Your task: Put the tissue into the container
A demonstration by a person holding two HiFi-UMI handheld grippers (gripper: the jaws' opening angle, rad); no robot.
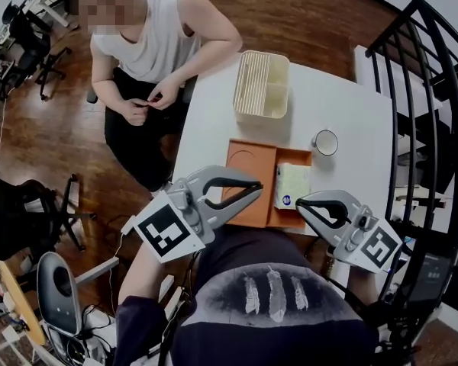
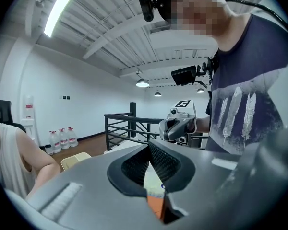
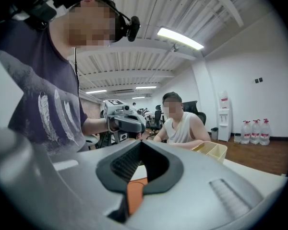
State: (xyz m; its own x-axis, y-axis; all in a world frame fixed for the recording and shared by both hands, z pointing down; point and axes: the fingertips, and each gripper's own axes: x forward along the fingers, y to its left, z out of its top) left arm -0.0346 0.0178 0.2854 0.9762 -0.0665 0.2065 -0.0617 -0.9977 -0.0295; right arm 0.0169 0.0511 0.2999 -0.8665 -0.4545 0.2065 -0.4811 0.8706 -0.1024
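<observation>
Orange tray at table near edge, tissue pack in its right compartment. Cream container near far-left corner. Left gripper and right gripper over near edge, jaws together.

Prob. an office: desk chair, water cooler, strip lights.

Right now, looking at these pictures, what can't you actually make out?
- Orange tray: in the head view its near edge is covered by the left gripper and the right gripper.
- Tissue pack: its print is too small to read in the head view. In the left gripper view only a sliver shows past the jaws.
- Round cup: it is too small in the head view to tell whether it holds anything.
- Both people's faces are covered by mosaic patches.
</observation>
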